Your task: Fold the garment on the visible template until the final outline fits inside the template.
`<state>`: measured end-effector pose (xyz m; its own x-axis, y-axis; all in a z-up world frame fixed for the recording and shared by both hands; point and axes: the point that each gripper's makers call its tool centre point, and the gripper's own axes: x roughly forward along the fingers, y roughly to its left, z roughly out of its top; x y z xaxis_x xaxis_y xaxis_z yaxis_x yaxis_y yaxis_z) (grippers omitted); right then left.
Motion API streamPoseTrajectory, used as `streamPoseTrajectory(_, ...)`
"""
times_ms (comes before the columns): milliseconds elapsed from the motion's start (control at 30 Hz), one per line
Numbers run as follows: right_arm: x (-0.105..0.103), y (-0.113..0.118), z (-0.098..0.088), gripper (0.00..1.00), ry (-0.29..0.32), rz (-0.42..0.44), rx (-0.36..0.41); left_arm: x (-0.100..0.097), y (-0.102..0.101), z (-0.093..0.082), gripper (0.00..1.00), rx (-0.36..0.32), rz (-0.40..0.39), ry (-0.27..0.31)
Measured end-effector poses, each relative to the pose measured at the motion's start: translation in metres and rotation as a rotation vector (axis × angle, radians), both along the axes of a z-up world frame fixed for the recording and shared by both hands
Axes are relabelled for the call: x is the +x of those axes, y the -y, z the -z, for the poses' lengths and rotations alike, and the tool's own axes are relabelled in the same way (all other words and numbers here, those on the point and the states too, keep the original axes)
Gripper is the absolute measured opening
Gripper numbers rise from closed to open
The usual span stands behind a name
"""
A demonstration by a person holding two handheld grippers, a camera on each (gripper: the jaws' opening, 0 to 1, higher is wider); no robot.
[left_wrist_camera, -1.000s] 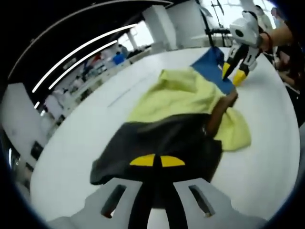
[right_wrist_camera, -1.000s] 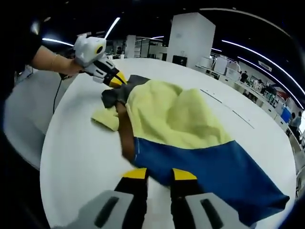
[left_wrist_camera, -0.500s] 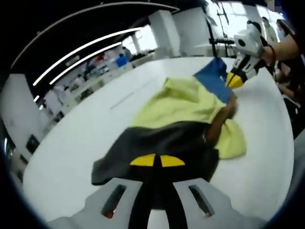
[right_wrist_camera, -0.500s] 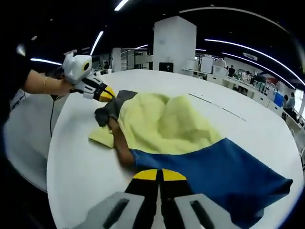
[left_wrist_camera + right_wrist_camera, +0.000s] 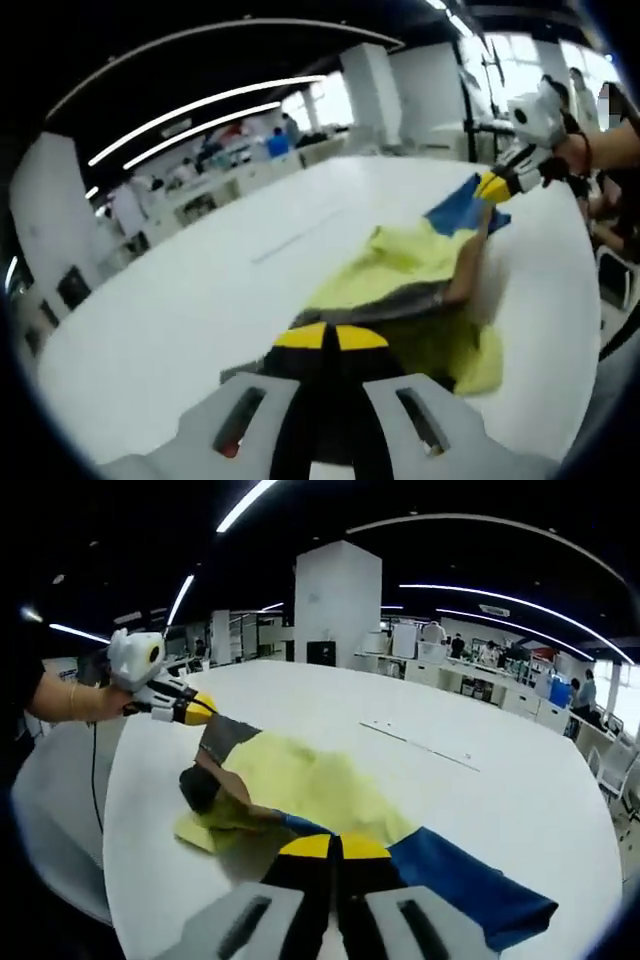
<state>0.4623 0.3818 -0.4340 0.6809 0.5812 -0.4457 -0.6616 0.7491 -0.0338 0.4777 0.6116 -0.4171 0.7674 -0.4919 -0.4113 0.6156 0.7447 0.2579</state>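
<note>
we've got left gripper (image 5: 330, 338) pinching garment (image 5: 310, 785) at dark end | right gripper (image 5: 328, 847) pinching blue end | garment partly lifted off white worktop (image 5: 500, 780) between us | fold barely begun, template can't tell

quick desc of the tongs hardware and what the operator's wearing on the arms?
Both tongs have grey bodies with slotted arms, black jaws and yellow tips: left tongs, right tongs. Seen from the other camera, each has a white housing. A black cable hangs below the left one. A thin bracelet is on that wrist, with a dark sleeve above it.
</note>
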Motion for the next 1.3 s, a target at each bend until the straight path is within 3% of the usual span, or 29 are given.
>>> streamPoseTrajectory(133, 0.02, 0.005, -0.022, 0.0, 0.044, 0.023, 0.016, 0.02, 0.005, -0.027, 0.0, -0.051, -0.034, 0.043)
streamPoseTrajectory(267, 0.04, 0.012, -0.035, 0.0, 0.076, 0.042, -0.01, 0.041, 0.007, -0.044, 0.0, -0.045, -0.046, 0.088)
streamPoseTrajectory(533, 0.092, 0.026, -0.051, 0.0, 0.109, 0.114, 0.004, 0.078, 0.013, -0.05, 0.0, -0.039, -0.086, 0.117)
streamPoseTrajectory(767, 0.139, 0.023, -0.042, 0.0, 0.105, 0.145, 0.011, 0.114, 0.018, -0.028, 0.0, -0.016, -0.117, 0.089)
streamPoseTrajectory(933, 0.167, 0.028, -0.02, 0.0, 0.056, 0.196, 0.02, 0.139, 0.02, -0.011, 0.0, -0.007, -0.145, 0.064)
streamPoseTrajectory(1300, 0.212, 0.039, 0.027, 0.0, -0.028, 0.285, 0.026, 0.186, 0.027, 0.028, 0.0, -0.084, -0.227, -0.013)
